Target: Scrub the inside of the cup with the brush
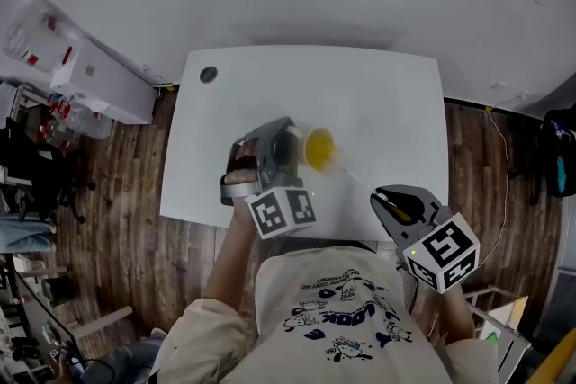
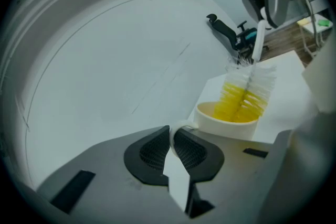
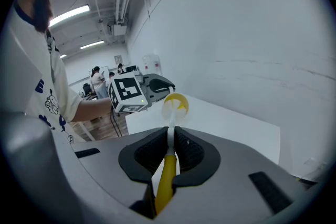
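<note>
A cream cup with a yellow inside is held tilted over the white table. My left gripper is shut on its handle; in the left gripper view the thin handle loop is pinched between the pads of that gripper, with the cup just beyond. A bottle brush with yellow and white bristles stands in the cup's mouth. My right gripper is shut on the brush; its view shows the yellow handle between the jaws of the gripper and the white stem running to the cup.
A dark round grommet sits at the table's far left corner. White boxes and clutter stand on the wooden floor to the left. A black clamp-like device lies beyond the table. People stand far off.
</note>
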A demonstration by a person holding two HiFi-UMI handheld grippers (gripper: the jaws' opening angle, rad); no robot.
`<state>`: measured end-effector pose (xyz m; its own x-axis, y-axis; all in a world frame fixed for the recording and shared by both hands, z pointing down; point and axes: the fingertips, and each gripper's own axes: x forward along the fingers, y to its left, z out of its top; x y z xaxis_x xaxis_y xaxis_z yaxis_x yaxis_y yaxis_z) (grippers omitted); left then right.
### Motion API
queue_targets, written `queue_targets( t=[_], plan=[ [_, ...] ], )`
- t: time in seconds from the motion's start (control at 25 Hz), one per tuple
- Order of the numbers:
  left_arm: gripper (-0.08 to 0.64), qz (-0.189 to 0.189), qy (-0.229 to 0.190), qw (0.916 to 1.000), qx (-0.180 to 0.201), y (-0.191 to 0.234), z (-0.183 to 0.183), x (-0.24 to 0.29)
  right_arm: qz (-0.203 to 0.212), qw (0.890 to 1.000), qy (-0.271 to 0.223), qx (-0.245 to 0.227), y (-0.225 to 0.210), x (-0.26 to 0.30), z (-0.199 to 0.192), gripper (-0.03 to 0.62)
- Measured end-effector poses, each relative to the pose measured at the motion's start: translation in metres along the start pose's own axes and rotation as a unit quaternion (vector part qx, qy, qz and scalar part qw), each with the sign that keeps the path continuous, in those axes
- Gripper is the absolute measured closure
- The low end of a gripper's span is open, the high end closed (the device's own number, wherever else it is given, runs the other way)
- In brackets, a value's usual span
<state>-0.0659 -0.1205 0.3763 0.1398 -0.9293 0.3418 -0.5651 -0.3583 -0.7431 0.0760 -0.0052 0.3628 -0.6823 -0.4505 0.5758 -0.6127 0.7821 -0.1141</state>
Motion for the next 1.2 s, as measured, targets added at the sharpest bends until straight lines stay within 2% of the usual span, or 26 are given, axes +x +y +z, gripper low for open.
queue_targets(
  t=[0.32, 0.68, 1.0, 1.2],
  plan=[
    [0.526, -0.019, -0.013, 0.9996, 0.017, -0.008, 0.004, -0.002, 0.025, 0.998, 0.052, -0.011, -0.002, 0.010, -0.004, 0.545],
    [0.526, -0.041, -0.016, 0.9983, 0.039, -0.024, 0.007, 0.001, 0.038, 0.991, 0.100, -0.083, 0.003, 0.012, -0.001, 0.545],
    [0.526, -0.065, -0.014, 0.9969, 0.042, -0.032, 0.009, 0.002, 0.036, 0.983, 0.116, -0.135, 0.011, 0.011, 0.012, 0.545],
    [0.526, -0.067, -0.020, 0.9963, 0.050, -0.037, 0.013, 0.003, 0.029, 0.979, 0.129, -0.157, 0.009, 0.013, 0.018, 0.545]
  ],
)
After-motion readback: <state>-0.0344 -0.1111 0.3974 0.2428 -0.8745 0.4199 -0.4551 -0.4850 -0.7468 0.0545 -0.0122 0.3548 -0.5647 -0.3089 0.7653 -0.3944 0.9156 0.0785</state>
